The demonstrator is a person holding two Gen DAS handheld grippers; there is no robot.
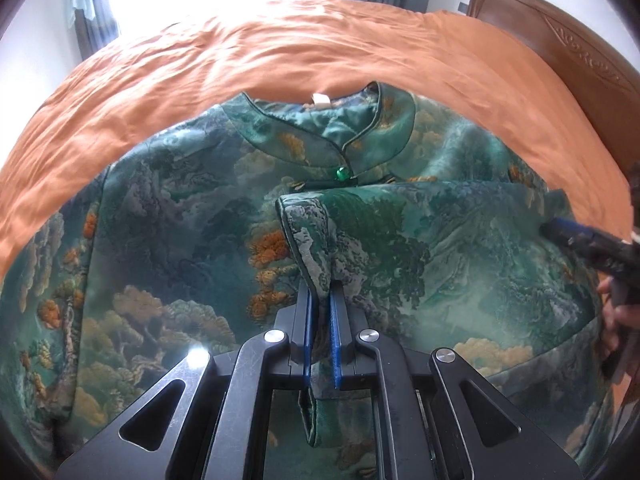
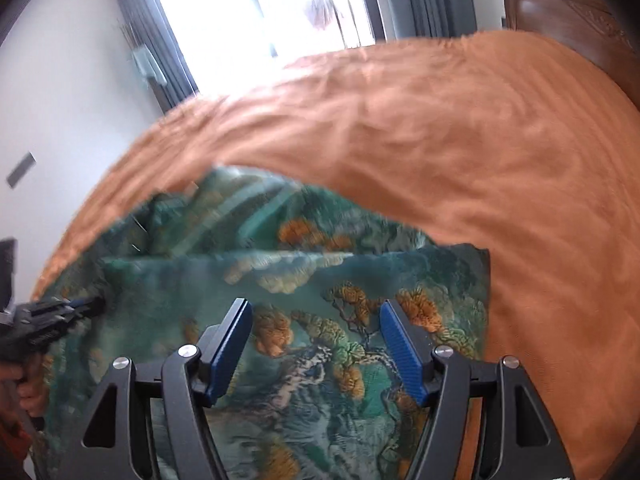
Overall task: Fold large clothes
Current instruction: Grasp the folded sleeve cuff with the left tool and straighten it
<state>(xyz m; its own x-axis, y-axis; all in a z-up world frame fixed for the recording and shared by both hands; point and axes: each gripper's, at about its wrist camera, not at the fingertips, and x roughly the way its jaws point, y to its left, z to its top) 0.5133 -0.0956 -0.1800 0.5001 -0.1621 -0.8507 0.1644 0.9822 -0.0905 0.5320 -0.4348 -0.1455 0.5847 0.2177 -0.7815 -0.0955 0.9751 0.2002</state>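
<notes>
A green jacket (image 1: 168,208) with a landscape print and a stand-up collar (image 1: 340,128) lies flat on the orange bed sheet (image 1: 280,52). One sleeve (image 1: 420,220) is folded across the chest. My left gripper (image 1: 322,286) is shut on the sleeve cuff (image 1: 308,240), and the cuff's edge hangs down between the fingers. In the right wrist view, which is blurred, my right gripper (image 2: 315,306) stands open just above the jacket (image 2: 320,380) with nothing between its blue pads. The right gripper (image 1: 560,232) also shows at the right edge of the left wrist view.
A carved wooden headboard (image 1: 560,40) stands at the far right of the bed. A bright window with grey curtains (image 2: 420,0) is beyond the bed. A person's hand (image 1: 618,320) holds the right gripper's handle. Bare orange sheet (image 2: 520,200) surrounds the jacket.
</notes>
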